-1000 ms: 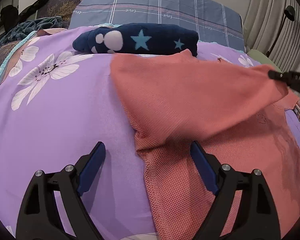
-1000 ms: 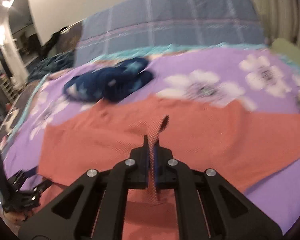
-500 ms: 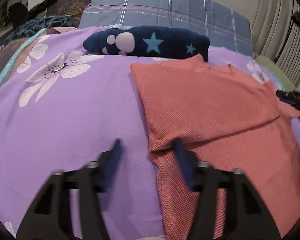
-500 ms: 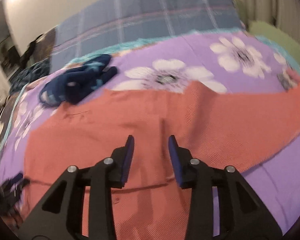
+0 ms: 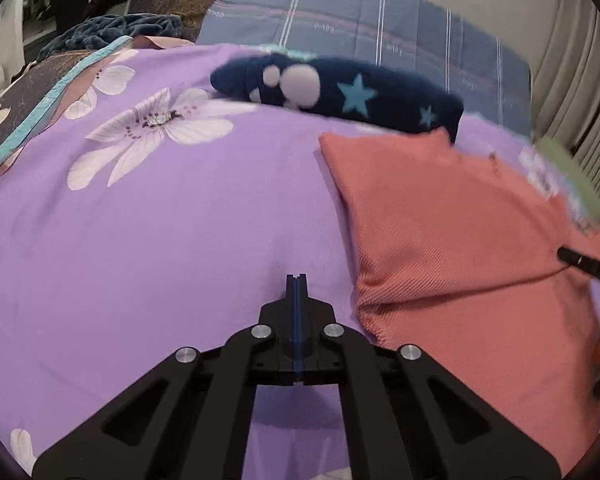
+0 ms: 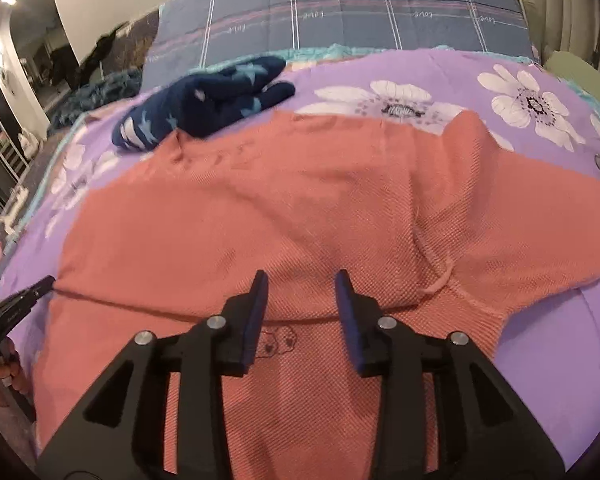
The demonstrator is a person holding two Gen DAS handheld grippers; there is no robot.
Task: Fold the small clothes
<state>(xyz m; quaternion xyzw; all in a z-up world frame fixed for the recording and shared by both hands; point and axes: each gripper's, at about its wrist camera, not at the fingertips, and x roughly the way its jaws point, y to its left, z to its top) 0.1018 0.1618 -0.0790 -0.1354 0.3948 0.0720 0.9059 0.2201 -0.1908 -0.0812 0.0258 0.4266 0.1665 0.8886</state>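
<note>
A salmon-pink knit top [image 6: 300, 208] lies on the purple flowered bedspread [image 5: 160, 220], its upper part folded down over the body. It also shows in the left wrist view [image 5: 460, 240]. My left gripper [image 5: 297, 280] is shut and empty over bare bedspread, just left of the top's folded edge. My right gripper [image 6: 302, 280] is open and empty above the fold line in the middle of the top. The left gripper's tip [image 6: 40, 284] shows at the top's left edge in the right wrist view.
A navy fleece garment with stars [image 5: 340, 88] lies folded behind the pink top, also in the right wrist view [image 6: 204, 100]. A blue plaid pillow [image 6: 340, 4] stands at the bed's head. A dark teal blanket [image 5: 116, 32] lies far left.
My right gripper let go of the pink cloth and opened; the folded part now lies flat. My left gripper closed from wide open and moved left off the top.
</note>
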